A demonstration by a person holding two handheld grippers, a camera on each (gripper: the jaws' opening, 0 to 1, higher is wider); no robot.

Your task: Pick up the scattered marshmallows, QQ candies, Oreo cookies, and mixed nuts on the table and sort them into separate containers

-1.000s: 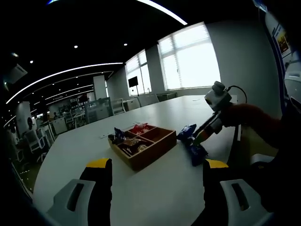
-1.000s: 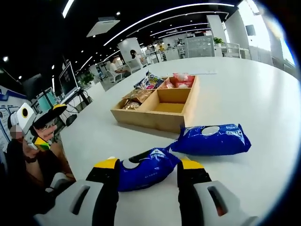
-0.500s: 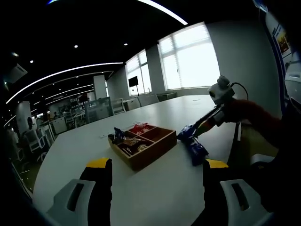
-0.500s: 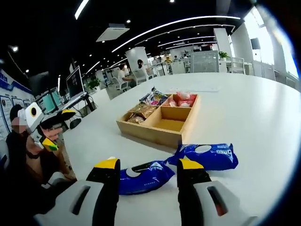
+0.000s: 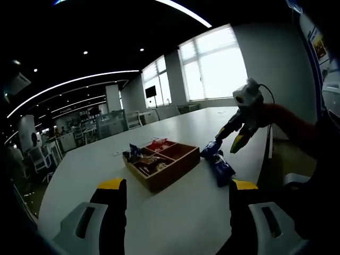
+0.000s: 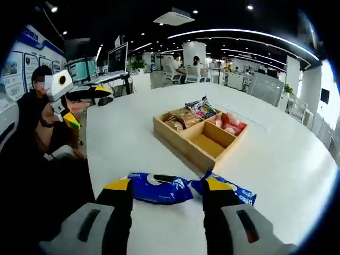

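Note:
A wooden four-compartment tray [image 5: 175,169] [image 6: 183,144] stands mid-table holding brown packets [image 6: 178,121], coloured packets [image 6: 199,109] and red-white packets [image 6: 229,123]; one compartment is bare. Two blue Oreo packets [image 5: 219,161] lie beside it. In the right gripper view one packet [image 6: 156,187] lies on the table beyond my jaws, the other [image 6: 236,194] to its right. My right gripper [image 6: 166,185] [image 5: 229,139] hangs open above them, touching neither. My left gripper [image 5: 178,186] [image 6: 89,106] is open and empty, held back from the tray.
The white table [image 5: 175,223] [image 6: 281,175] stretches wide around the tray. A person sits at its edge [image 6: 32,127], with a red sleeve [image 5: 289,125] behind the right gripper. Desks, chairs and monitors [image 6: 117,58] fill the office beyond.
My right gripper has risen and drawn back from the blue packets, which stay on the table; its view has swung round. The left gripper has held still.

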